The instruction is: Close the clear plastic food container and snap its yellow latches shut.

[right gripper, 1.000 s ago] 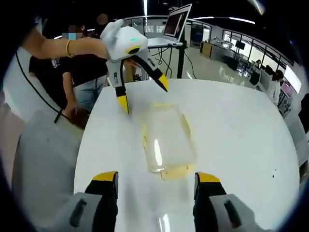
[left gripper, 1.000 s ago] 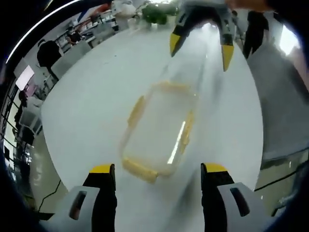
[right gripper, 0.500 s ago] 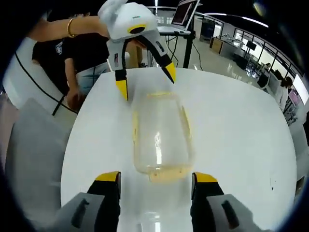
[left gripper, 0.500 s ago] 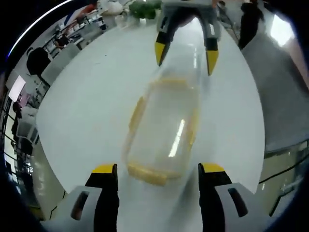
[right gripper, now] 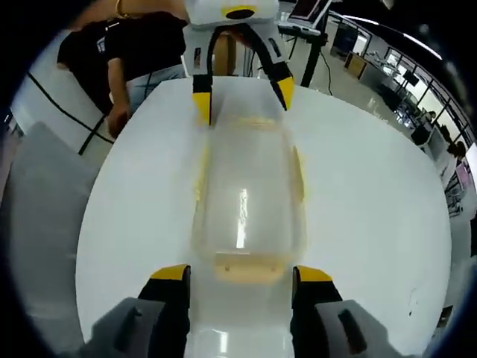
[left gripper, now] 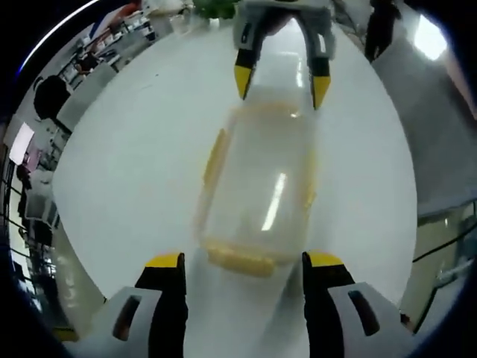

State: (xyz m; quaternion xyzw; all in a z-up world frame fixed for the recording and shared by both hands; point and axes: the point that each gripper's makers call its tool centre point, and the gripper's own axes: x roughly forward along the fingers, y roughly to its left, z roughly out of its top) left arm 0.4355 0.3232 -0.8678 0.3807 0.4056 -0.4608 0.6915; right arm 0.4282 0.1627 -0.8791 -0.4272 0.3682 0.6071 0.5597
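Note:
A clear plastic food container point(left gripper: 257, 190) point(right gripper: 247, 195) with its lid on lies lengthwise on a white round table point(left gripper: 127, 149) point(right gripper: 373, 179). Yellow latches sit on its long sides point(left gripper: 215, 155) point(right gripper: 298, 173) and on its short ends point(left gripper: 242, 257) point(right gripper: 250, 266). My left gripper point(left gripper: 242, 272) is open, its jaws on either side of one short end. My right gripper point(right gripper: 240, 287) is open at the opposite end. Each gripper also appears across the container in the other's view, right gripper point(left gripper: 277, 74) and left gripper point(right gripper: 242, 93). Whether the latches are snapped down is unclear.
A person in dark clothes point(right gripper: 127, 52) stands behind the table's far edge in the right gripper view. Green items point(left gripper: 216, 9) sit at the table's far edge in the left gripper view. Office desks point(left gripper: 104, 63) lie beyond the table.
Both grippers have closed in on the container from its two short ends, and it now lines up between each pair of jaws. The container has stayed on the table.

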